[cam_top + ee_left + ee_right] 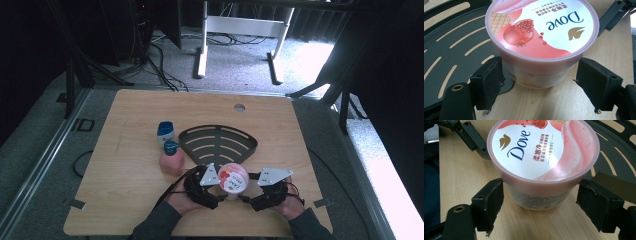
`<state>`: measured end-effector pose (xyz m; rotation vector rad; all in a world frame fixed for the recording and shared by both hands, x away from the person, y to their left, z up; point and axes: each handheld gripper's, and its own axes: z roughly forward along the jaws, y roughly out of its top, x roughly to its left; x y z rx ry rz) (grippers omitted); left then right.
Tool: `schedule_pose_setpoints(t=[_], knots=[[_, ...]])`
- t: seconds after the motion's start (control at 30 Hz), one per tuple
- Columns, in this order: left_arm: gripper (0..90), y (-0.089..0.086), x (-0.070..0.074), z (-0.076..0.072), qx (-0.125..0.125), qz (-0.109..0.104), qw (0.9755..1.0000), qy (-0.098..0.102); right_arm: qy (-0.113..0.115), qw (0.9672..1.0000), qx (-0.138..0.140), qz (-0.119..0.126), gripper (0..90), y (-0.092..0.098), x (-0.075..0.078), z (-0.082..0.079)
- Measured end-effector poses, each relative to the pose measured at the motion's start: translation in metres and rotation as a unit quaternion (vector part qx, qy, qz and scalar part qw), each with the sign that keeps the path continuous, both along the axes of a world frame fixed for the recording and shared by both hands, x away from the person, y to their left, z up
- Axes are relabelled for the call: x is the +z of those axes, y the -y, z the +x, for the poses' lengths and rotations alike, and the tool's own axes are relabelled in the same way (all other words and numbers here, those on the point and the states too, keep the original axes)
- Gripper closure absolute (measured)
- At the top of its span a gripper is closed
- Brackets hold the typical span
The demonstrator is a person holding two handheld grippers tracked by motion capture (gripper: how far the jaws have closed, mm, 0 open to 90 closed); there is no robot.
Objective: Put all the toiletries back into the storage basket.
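A pink Dove tub (232, 178) with a pomegranate lid stands on the wooden table (130, 165), at the near edge of a black slotted tray (218, 142). My left gripper (216, 191) faces it from the left and my right gripper (251, 189) from the right. In the left gripper view the tub (541, 32) sits between wide-apart pads (489, 80) whose tips reach only its near flanks. The right gripper view shows the same: the tub (541, 152) between spread pads (490, 200). Both grippers are open, and the tub rests on the table.
A pink bottle with a blue cap (172, 159) and a white bottle with a blue top (165, 131) stand left of the tray. A cable hole (239, 107) lies at the table's far side. The near table edge is just behind my hands.
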<state>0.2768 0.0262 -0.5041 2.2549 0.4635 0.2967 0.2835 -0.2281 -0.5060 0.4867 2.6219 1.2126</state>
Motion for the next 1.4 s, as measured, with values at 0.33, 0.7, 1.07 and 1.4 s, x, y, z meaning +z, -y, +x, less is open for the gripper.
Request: schedule_pose_setpoints(t=[0.33, 0.7, 1.07, 1.4], knots=[[22.2, 0.001, 0.002, 0.004, 0.005, -0.001, 1.0000, -0.002, 0.002, 1.0000, 0.000, -0.003, 21.0, 0.000, 0.004, 0.004], [22.2, 0.004, 0.004, 0.010, 0.008, -0.005, 0.9999, -0.008, 0.003, 1.0000, 0.002, -0.009, 21.0, 0.002, 0.008, 0.011], [22.2, 0.007, 0.009, 0.015, 0.014, 0.002, 0.9999, -0.002, 0.005, 0.9999, 0.003, -0.013, 20.5, 0.003, 0.011, 0.018], [22.2, 0.008, 0.014, 0.021, 0.018, -0.006, 0.9998, 0.002, 0.009, 1.0000, -0.001, -0.005, 19.6, 0.004, 0.017, 0.025]])
